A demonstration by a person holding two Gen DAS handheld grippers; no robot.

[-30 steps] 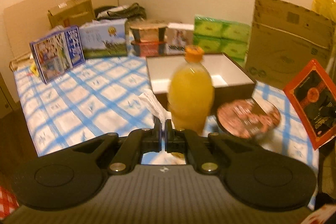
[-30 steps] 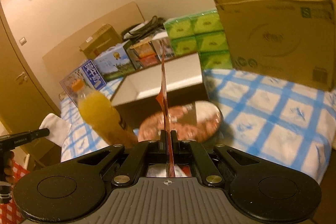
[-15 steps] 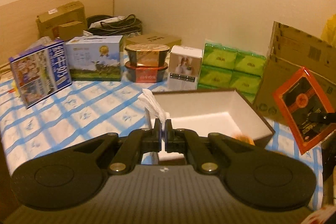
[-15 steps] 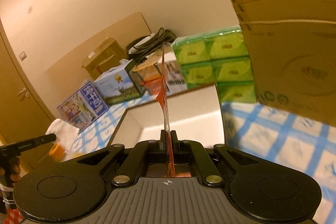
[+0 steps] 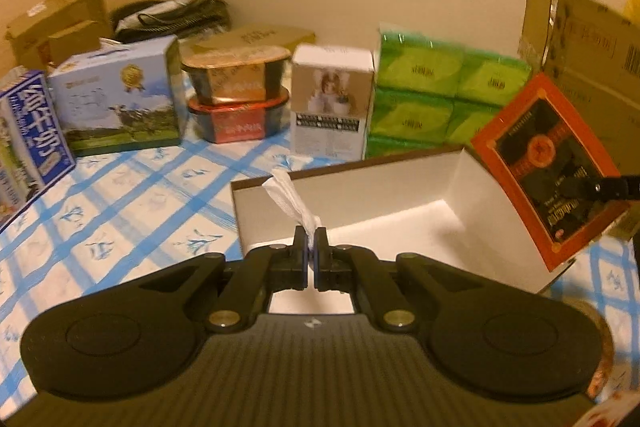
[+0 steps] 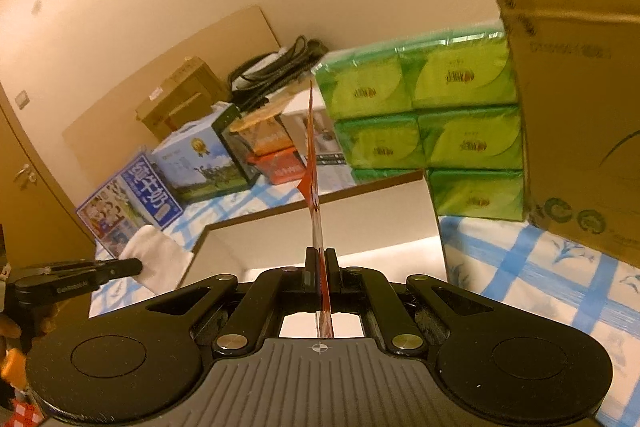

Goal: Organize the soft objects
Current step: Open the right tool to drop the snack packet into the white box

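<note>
I'm carrying both items to the open box: left hand-held gripper pinches a white tissue, right hand-held gripper clamps a red packet. Next, lower and release inside.

White tissue: crumpled, sticking up from the shut jaws, hanging over the open box's near-left corner.
Red packet: flat, tilted, hanging above the box's right wall.
</note>
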